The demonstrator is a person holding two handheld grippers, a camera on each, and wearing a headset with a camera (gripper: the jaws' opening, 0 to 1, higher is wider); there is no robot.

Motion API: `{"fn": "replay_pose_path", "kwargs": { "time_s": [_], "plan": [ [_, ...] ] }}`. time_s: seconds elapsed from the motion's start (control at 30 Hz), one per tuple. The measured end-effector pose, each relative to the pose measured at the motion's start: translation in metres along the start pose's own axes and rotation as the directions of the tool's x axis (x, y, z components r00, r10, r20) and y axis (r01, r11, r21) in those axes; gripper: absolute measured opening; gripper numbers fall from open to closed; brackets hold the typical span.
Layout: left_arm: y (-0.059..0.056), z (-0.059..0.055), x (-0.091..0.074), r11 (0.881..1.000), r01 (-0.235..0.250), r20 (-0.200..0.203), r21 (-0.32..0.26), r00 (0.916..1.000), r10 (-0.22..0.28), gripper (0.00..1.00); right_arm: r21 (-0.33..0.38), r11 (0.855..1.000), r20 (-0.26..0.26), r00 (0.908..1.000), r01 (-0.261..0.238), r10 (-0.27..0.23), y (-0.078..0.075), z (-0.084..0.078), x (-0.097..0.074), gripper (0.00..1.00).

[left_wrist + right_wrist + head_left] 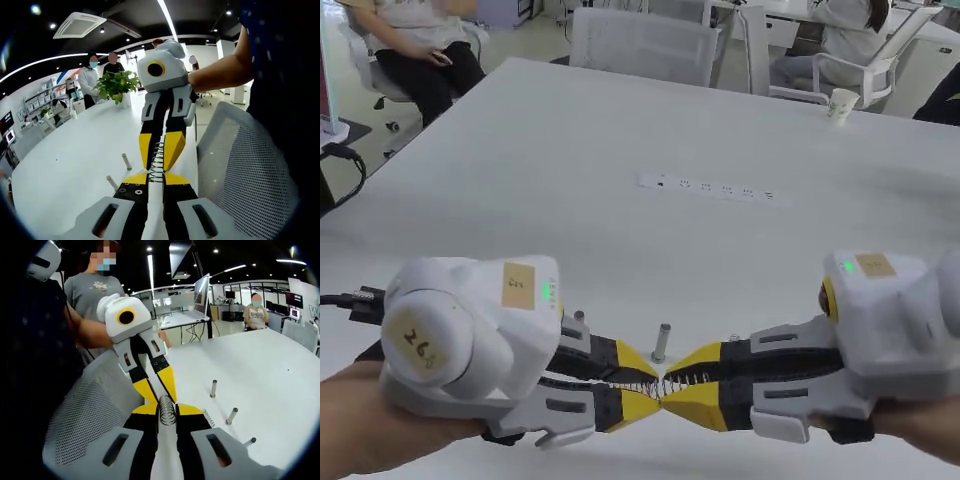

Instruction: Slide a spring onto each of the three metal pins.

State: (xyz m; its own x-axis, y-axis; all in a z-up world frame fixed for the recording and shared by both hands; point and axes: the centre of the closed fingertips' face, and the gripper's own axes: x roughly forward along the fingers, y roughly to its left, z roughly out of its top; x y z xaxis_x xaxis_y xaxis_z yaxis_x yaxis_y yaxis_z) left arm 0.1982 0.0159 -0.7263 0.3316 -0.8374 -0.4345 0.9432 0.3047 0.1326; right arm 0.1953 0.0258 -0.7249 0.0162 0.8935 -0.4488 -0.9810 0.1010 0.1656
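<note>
My left gripper (638,392): jaws clenched on one end of the spring (665,381).
My right gripper (688,388): jaws clenched on the other end.
Why: steadying it, I reckon, for the pin (662,342).

Both hands are holding grippers low in the frame, tip to tip at bottom centre, with the left gripper (648,386) pointing in from lower left and the right gripper (678,387) from lower right, each pinching narrow-jawed on one end of the same spring (663,379).
</note>
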Motion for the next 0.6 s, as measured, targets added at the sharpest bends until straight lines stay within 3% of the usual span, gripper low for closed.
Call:
{"fn": "replay_pose_path", "kwargs": {
  "time_s": [0.2,0.4,0.5,0.57,0.6],
  "plan": [
    [-0.002,-0.0011,0.0015,1.0,0.002,0.004,-0.003,1.0,-0.002,0.02,0.015,1.0,-0.037,0.9993,-0.01,0.01,0.0029,-0.0007,0.0005,0.09],
    [-0.0022,-0.0011,0.0039,1.0,-0.002,0.013,-0.011,0.9999,0.002,0.02,0.006,1.0,-0.124,0.9921,-0.02,0.021,0.0018,-0.0004,0.0002,0.09],
    [-0.0006,-0.0002,0.0044,1.0,-0.01,0.017,-0.012,0.9998,0.01,0.02,-0.01,1.0,-0.173,0.9847,-0.022,0.02,0.0008,0.0003,0.0001,0.09],
    [0.0006,0.0002,0.0048,1.0,-0.016,0.018,-0.011,0.9997,0.016,0.02,-0.023,1.0,-0.215,0.9764,-0.021,0.016,0.0,0.0,0.0001,0.09],
    [0.0006,0.0003,0.0051,1.0,-0.015,0.019,-0.015,0.9997,0.015,0.02,-0.05,0.998,-0.25,0.9681,-0.033,0.02,0.0003,-0.0011,-0.0003,0.09]
  ]
}}
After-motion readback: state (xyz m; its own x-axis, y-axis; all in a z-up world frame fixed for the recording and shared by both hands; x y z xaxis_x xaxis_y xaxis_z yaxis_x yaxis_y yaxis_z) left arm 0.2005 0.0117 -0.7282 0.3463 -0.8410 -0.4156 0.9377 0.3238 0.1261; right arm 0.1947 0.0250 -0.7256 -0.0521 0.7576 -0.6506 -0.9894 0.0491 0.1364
